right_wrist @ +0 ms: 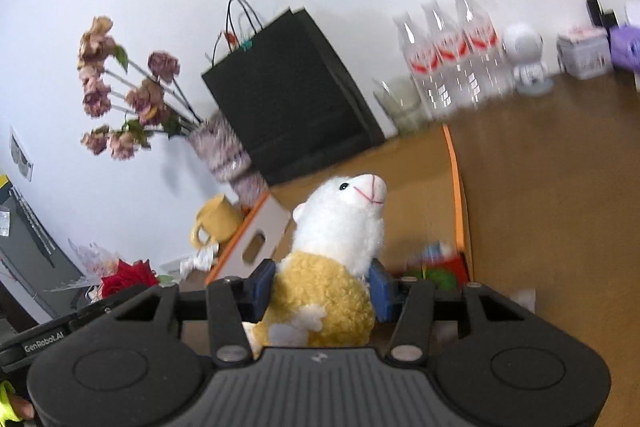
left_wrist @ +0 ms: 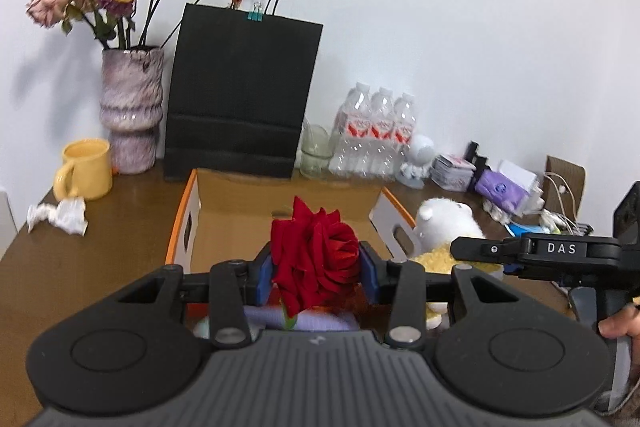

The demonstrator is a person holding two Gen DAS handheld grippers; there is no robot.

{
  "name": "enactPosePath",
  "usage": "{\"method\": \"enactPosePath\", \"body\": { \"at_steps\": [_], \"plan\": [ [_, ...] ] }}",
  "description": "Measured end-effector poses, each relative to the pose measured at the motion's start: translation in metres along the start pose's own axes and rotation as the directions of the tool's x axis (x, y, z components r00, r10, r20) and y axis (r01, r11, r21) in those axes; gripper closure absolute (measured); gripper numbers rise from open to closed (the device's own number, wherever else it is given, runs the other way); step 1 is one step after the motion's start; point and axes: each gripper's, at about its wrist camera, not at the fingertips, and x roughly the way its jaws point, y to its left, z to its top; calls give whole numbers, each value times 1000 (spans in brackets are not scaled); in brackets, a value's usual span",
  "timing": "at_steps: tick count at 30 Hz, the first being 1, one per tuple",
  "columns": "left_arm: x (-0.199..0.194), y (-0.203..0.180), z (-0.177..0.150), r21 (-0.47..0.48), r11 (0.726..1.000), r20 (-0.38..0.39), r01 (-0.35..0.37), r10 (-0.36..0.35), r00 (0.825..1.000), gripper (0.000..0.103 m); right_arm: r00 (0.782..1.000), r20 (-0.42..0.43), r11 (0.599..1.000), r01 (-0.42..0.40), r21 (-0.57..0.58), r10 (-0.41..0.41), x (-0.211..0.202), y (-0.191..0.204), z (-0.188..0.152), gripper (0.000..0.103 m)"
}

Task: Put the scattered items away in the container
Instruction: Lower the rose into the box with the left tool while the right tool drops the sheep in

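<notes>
My left gripper is shut on a red rose and holds it above the near end of an open cardboard box with orange edges. My right gripper is shut on a white and yellow plush alpaca, held tilted above the box. The alpaca and the right gripper show at the right in the left wrist view. The rose shows at lower left in the right wrist view. Colourful items lie blurred inside the box.
On the brown table stand a yellow mug, a vase of dried roses, a black paper bag, a glass jar, water bottles, a white figurine and clutter at right. A crumpled wrapper lies at left.
</notes>
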Motion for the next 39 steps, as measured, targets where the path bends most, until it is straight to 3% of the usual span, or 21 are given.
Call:
{"method": "enactPosePath", "body": {
  "at_steps": [4, 8, 13, 18, 20, 22, 27, 30, 39],
  "plan": [
    [44, 6, 25, -8, 999, -27, -46, 46, 999, 61, 999, 15, 999, 36, -8, -36, 30, 4, 27, 55],
    [98, 19, 34, -25, 996, -109, -89, 86, 990, 61, 996, -23, 996, 89, -15, -90, 78, -5, 42, 55],
    [159, 38, 25, -33, 988, -227, -149, 138, 964, 61, 987, -93, 991, 133, -24, -134, 137, -20, 44, 55],
    [194, 51, 11, -22, 983, -302, -184, 169, 938, 59, 970, -178, 986, 164, -28, -167, 181, -32, 38, 50],
    [197, 54, 7, -15, 983, -312, -181, 168, 935, 53, 963, -206, 984, 173, -35, -176, 189, -34, 34, 45],
    [199, 57, 6, -8, 982, -317, -189, 177, 932, 38, 962, -207, 984, 176, -38, -180, 192, -36, 32, 44],
    [195, 58, 2, 19, 981, -328, -194, 190, 925, 23, 960, -220, 984, 159, -78, -172, 188, -31, 24, 29],
    [191, 56, 0, 41, 980, -333, -193, 196, 922, 20, 960, -215, 980, 156, -126, -181, 182, -24, 20, 22],
    [175, 45, -17, 90, 977, -349, -195, 215, 912, 17, 962, -204, 971, 147, -187, -184, 167, -13, 14, 20]
  ]
}}
